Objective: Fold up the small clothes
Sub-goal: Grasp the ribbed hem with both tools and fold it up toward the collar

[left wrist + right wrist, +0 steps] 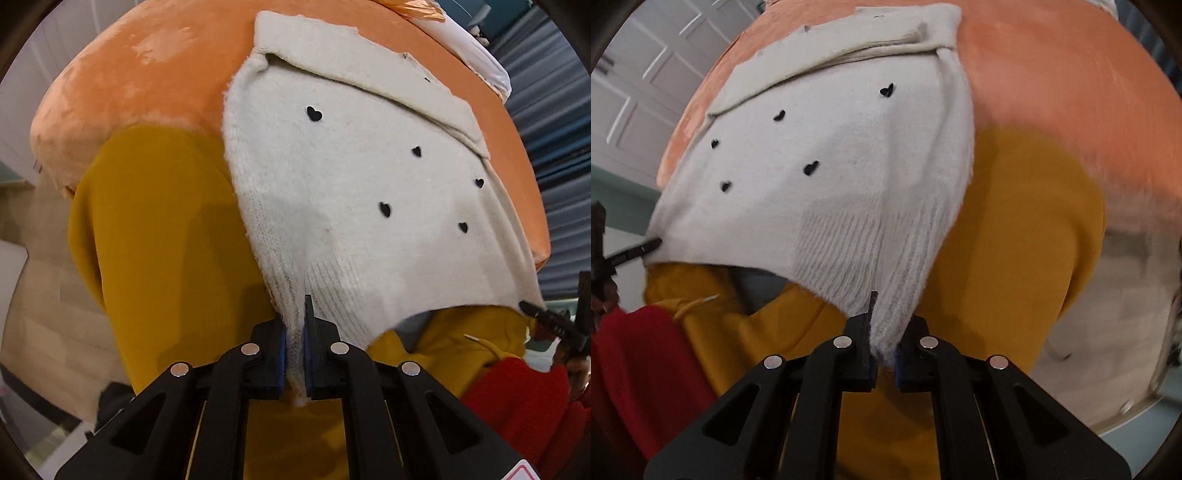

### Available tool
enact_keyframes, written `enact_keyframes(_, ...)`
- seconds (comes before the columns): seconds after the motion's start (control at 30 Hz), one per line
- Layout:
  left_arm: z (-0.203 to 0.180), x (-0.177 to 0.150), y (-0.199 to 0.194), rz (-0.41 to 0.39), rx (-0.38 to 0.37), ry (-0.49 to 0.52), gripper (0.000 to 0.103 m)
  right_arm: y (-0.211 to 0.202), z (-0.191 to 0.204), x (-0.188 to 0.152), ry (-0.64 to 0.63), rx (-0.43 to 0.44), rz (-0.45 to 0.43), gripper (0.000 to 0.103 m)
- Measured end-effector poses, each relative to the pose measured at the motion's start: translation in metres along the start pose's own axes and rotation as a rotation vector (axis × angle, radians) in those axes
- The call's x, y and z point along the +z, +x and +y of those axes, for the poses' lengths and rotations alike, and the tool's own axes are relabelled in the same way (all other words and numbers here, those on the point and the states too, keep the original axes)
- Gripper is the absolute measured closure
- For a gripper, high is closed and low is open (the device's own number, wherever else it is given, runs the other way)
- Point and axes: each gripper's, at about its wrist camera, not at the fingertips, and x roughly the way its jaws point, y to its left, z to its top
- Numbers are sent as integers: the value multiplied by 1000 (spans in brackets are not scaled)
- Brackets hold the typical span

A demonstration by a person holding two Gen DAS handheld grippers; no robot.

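Note:
A small cream knit sweater [343,192] with black hearts lies stretched over an orange velvet surface [155,70], its sleeve folded across the far end. My left gripper [294,328] is shut on the ribbed hem at one corner, cream knit pinched between its blue pads. In the right wrist view the same sweater [827,162] hangs from my right gripper [885,325], shut on the other hem corner. The hem is lifted off the cloth below. The tip of the other gripper shows at the sweater's edge in each view.
A mustard-yellow garment [166,229] lies under the sweater and spreads toward me [1015,229]. A red garment [517,398] sits beside it [635,373]. The orange surface [1052,74] drops off at its rounded edges to pale flooring. White panelled doors [646,81] stand behind.

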Motion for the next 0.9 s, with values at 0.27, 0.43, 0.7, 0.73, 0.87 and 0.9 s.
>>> enact_keyframes(0.27, -7, 129, -40, -361, -66, 39, 98, -50, -10, 97, 61, 58, -422, 98)
enact_keyframes(0.43, -25, 217, -39, -609, -5, 81, 98, -43, -32, 185, 204, 106, -691, 98)
enact_keyframes(0.7, -22, 332, 52, -583, 82, -32, 98, 39, -39, 288, 339, 59, -732, 98)
enact_keyframes(0.73, -19, 341, 62, -575, 95, -40, 98, 44, -44, 294, 350, 60, -727, 98)
enact_keyframes(0.87, -4, 361, 100, -530, 122, -87, 98, 79, -55, 325, 395, 45, -695, 98)
enact_keyframes(0.9, 0, 367, 113, -514, 132, -97, 98, 86, -55, 331, 396, 37, -686, 98)
